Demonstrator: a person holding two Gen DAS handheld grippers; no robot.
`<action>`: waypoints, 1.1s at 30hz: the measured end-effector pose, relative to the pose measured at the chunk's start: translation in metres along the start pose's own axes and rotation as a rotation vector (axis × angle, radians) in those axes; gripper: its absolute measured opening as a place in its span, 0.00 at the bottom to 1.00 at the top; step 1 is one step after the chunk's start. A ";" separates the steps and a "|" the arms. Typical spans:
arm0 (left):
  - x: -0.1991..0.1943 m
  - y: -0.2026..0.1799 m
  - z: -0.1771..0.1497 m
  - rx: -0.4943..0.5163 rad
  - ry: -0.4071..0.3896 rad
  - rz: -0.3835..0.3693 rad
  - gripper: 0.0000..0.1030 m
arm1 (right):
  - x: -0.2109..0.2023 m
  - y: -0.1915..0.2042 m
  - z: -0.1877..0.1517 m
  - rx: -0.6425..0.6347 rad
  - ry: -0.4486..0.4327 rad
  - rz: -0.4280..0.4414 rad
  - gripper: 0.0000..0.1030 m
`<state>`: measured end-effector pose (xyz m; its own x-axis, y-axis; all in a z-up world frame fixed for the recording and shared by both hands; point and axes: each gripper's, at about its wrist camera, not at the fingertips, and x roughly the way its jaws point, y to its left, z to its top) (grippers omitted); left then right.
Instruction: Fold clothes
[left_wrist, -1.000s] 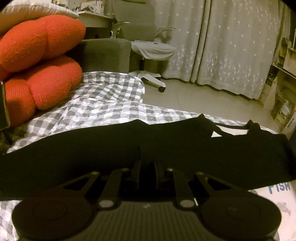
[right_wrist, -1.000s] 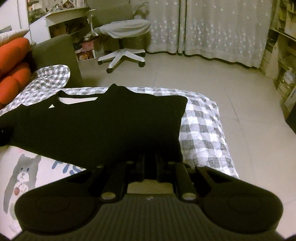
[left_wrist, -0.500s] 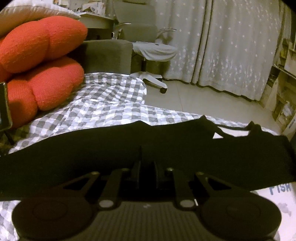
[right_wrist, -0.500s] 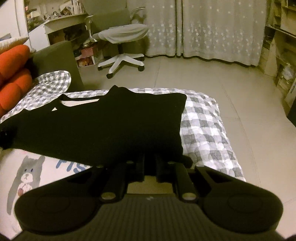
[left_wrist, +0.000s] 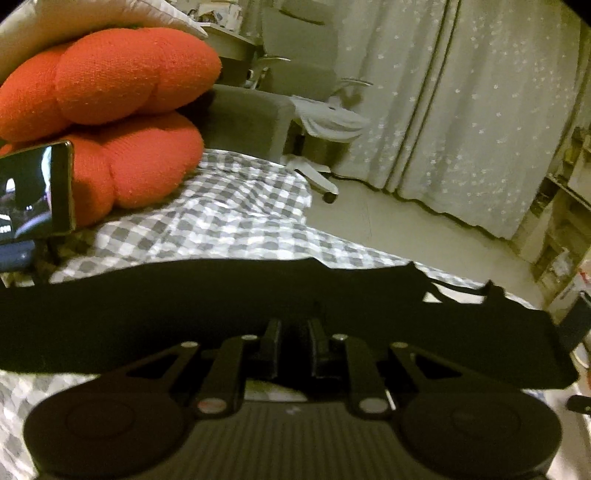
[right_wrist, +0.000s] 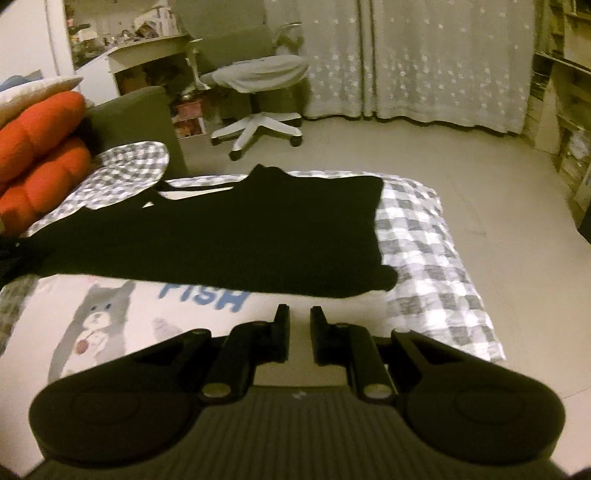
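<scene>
Left wrist view: the left tool (left_wrist: 294, 345) has its two fingers close together, and the near edge of the black garment (left_wrist: 221, 306) covers their tips. Whether they pinch the cloth cannot be told. The garment stretches as a dark band across the checked bedcover (left_wrist: 221, 218), directly ahead of the tool. Ahead and to the left sit an orange cushion (left_wrist: 110, 110) and a lit phone screen (left_wrist: 35, 192). An office chair (left_wrist: 321, 110) and curtain (left_wrist: 461, 110) stand beyond the bed.

Right wrist view: the right tool (right_wrist: 300, 326) is slightly spread and holds nothing; its tips sit just short of the garment's near edge. The black garment (right_wrist: 236, 240) lies flat ahead of it, partly over a white shirt (right_wrist: 122, 325) with a cat print and the word FISH. Checked bedcover (right_wrist: 424, 258) shows to the right.
</scene>
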<state>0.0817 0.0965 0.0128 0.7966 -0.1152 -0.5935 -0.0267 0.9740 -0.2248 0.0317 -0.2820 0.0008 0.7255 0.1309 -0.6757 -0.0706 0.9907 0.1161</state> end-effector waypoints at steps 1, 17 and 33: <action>-0.002 -0.002 -0.002 0.005 0.004 -0.010 0.15 | 0.000 0.001 -0.002 -0.005 0.008 0.003 0.15; -0.027 -0.027 -0.056 0.140 0.108 -0.016 0.16 | -0.031 0.002 -0.043 -0.010 0.061 0.064 0.16; -0.047 -0.020 -0.070 0.114 0.127 0.044 0.16 | -0.071 0.007 -0.077 -0.032 0.077 0.039 0.16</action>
<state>0.0029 0.0687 -0.0087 0.7133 -0.0883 -0.6952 0.0147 0.9937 -0.1111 -0.0733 -0.2819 -0.0069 0.6673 0.1710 -0.7249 -0.1206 0.9852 0.1214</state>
